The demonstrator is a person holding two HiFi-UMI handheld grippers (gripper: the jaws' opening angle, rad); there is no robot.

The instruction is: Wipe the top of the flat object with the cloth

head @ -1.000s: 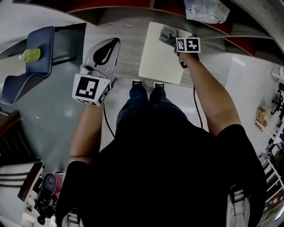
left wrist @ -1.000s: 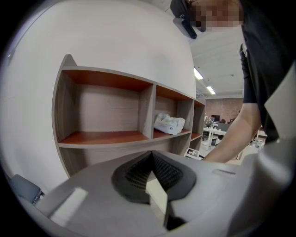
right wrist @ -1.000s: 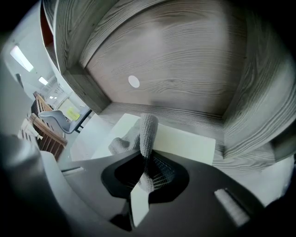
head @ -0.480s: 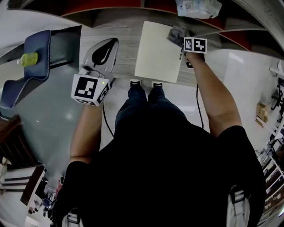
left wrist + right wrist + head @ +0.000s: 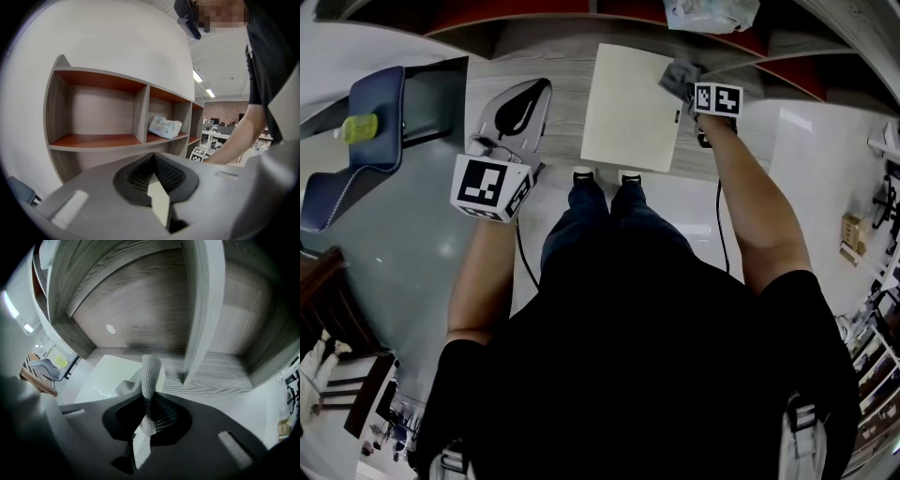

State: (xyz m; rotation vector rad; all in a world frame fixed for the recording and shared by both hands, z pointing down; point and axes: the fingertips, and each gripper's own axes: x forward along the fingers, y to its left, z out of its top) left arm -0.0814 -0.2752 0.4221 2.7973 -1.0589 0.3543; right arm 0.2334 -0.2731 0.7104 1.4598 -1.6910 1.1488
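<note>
My right hand-held gripper (image 5: 692,91) pinches a fold of the grey cloth (image 5: 677,74), which seems soft and limp, at the cream board's (image 5: 628,108) far corner. My left hand-held gripper (image 5: 517,117) is closed on nothing.

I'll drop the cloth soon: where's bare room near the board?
Bare wood between the left gripper and the board; the board's near half is bare too. Crowded at its far right corner, where the right gripper holds the cloth.
</note>
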